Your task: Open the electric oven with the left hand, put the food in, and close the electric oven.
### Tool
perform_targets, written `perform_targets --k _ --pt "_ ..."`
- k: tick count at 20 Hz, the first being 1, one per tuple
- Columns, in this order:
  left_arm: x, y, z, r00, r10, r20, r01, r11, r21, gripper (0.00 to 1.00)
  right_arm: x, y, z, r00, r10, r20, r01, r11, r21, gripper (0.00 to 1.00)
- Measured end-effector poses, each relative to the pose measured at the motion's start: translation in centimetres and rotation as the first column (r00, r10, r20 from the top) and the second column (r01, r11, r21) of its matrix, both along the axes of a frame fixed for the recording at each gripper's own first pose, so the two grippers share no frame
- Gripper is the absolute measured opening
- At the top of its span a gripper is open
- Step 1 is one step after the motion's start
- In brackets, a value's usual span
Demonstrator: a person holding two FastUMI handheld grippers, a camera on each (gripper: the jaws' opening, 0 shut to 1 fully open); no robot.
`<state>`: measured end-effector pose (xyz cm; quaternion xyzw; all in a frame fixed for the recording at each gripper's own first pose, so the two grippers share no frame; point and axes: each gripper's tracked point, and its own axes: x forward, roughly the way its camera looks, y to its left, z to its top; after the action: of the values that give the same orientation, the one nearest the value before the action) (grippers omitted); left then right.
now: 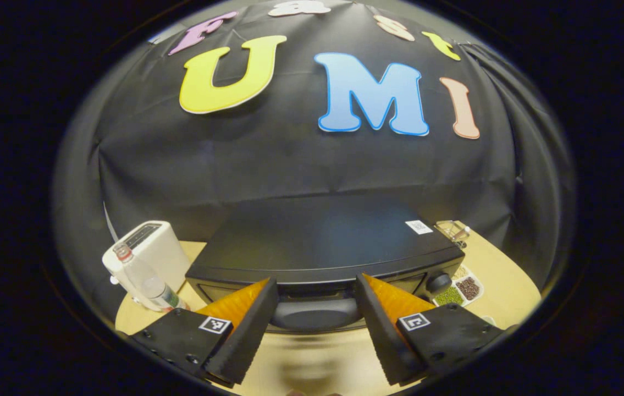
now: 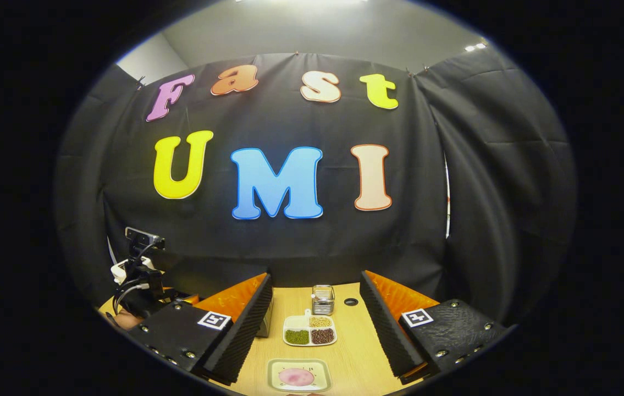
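The black electric oven stands right in front of my left gripper, with its door shut. The door's handle lies between the two open fingers, and I cannot tell if they touch it. A knob sits on the oven's right front. In the right gripper view, my right gripper hangs open and empty over the wooden table. Below it, near the table's front edge, a small square plate holds a pink piece of food. The left gripper and a corner of the oven show at far left.
A white appliance and a clear bottle stand left of the oven. To the oven's right lie a divided tray of beans and a small glass jar. The table has a cable hole.
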<state>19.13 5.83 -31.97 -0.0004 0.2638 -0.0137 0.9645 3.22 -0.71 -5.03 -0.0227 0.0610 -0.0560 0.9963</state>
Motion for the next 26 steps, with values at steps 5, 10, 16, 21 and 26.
perform_targets --k 5,10,16,21,26 --pt "-0.8 0.1 0.1 1.000 0.002 0.007 -0.002 1.000 -0.001 0.96 -0.1 0.1 0.2 1.000 0.007 0.012 -0.007 1.000 0.005 0.97" --pt "-3.4 0.1 -0.2 1.000 0.011 -0.015 -0.011 1.000 0.008 0.95 -0.6 -0.2 0.2 1.000 0.007 0.019 -0.007 1.000 0.020 0.97" --pt "-6.5 -0.1 -1.0 1.000 0.014 -0.027 -0.013 0.999 0.031 0.96 -1.6 -0.9 -0.8 1.000 -0.016 -0.004 0.016 0.998 0.059 0.97" --pt "-8.7 -0.2 -2.2 0.999 0.013 -0.041 -0.011 0.999 0.042 0.95 -2.2 -1.3 -0.8 1.000 -0.023 -0.007 0.023 0.999 0.048 0.97" --pt "-10.4 -0.3 -3.3 0.998 0.007 -0.066 -0.004 0.999 0.038 0.92 -2.5 -1.1 -1.0 1.000 -0.014 -0.013 0.015 0.999 0.043 0.97"
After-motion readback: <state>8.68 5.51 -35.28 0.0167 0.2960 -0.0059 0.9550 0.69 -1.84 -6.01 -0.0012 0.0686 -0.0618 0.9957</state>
